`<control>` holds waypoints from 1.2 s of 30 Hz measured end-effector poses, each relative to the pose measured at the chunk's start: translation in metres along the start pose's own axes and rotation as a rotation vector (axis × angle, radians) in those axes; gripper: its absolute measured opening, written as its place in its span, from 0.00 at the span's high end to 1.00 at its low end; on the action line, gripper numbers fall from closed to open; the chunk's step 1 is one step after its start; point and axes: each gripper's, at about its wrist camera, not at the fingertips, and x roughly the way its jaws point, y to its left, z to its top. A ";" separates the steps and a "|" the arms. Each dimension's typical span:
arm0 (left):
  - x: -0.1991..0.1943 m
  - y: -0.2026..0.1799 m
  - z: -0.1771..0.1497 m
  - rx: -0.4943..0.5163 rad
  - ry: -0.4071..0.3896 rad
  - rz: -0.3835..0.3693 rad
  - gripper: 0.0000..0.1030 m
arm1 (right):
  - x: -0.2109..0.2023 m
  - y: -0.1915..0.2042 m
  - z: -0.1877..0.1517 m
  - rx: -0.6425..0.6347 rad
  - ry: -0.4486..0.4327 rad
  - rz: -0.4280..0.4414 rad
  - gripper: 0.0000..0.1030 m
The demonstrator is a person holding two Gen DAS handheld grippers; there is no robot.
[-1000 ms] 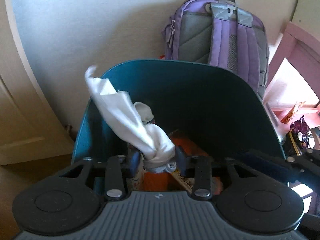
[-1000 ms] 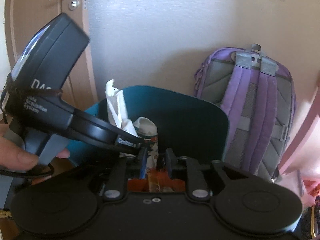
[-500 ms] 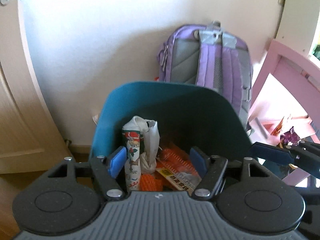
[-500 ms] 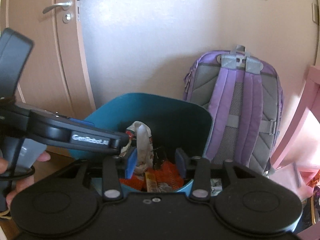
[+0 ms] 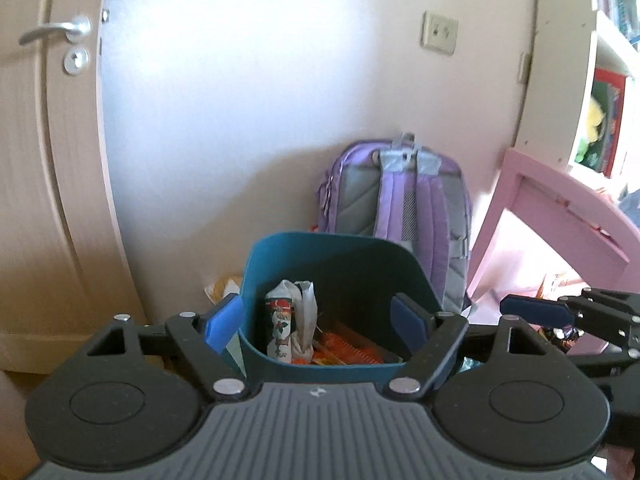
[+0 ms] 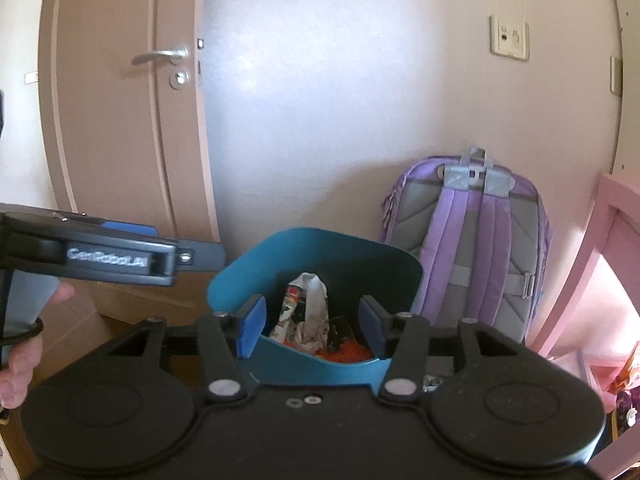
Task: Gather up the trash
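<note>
A teal bin [image 5: 336, 258] [image 6: 320, 252] stands on the floor against the wall. Inside lie a crumpled white tissue [image 5: 305, 316] [image 6: 316, 300], a printed wrapper [image 5: 280, 328] [image 6: 290, 304] and orange packaging [image 5: 340, 350] [image 6: 344, 350]. My left gripper [image 5: 318, 318] hangs open above and in front of the bin with nothing between its blue pads. My right gripper [image 6: 312, 324] is open too, also empty, drawn back from the bin. In the right wrist view the left gripper's body [image 6: 112, 258] shows at the left edge, held by a hand [image 6: 20, 356].
A purple backpack [image 5: 400, 208] [image 6: 480, 240] leans on the wall right of the bin. A pink piece of furniture [image 5: 560, 220] stands further right, with small items on the floor beneath. A closed door [image 6: 120, 140] is on the left. A crumpled wrapper [image 5: 222, 288] lies left of the bin.
The left gripper let go of the white tissue, which now lies in the bin. Both grippers opened wide and pulled up and back from the bin.
</note>
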 end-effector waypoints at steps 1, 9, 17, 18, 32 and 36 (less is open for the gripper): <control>-0.007 0.001 -0.002 0.002 -0.009 -0.002 0.21 | -0.005 0.001 0.000 0.001 -0.007 0.001 0.49; -0.053 0.006 -0.027 0.008 -0.051 0.013 0.18 | -0.040 0.017 -0.006 -0.022 -0.052 0.014 0.44; -0.080 0.012 -0.054 0.006 -0.096 0.040 0.01 | -0.063 0.031 -0.025 -0.034 -0.087 0.030 0.43; -0.083 0.012 -0.057 0.010 -0.099 0.033 0.01 | -0.066 0.032 -0.026 -0.029 -0.090 0.033 0.43; -0.108 0.010 -0.088 0.019 -0.117 0.066 0.01 | -0.092 0.031 -0.049 0.046 -0.091 0.042 0.43; -0.115 0.004 -0.089 0.050 -0.131 0.073 0.01 | -0.097 0.033 -0.050 0.039 -0.094 0.038 0.43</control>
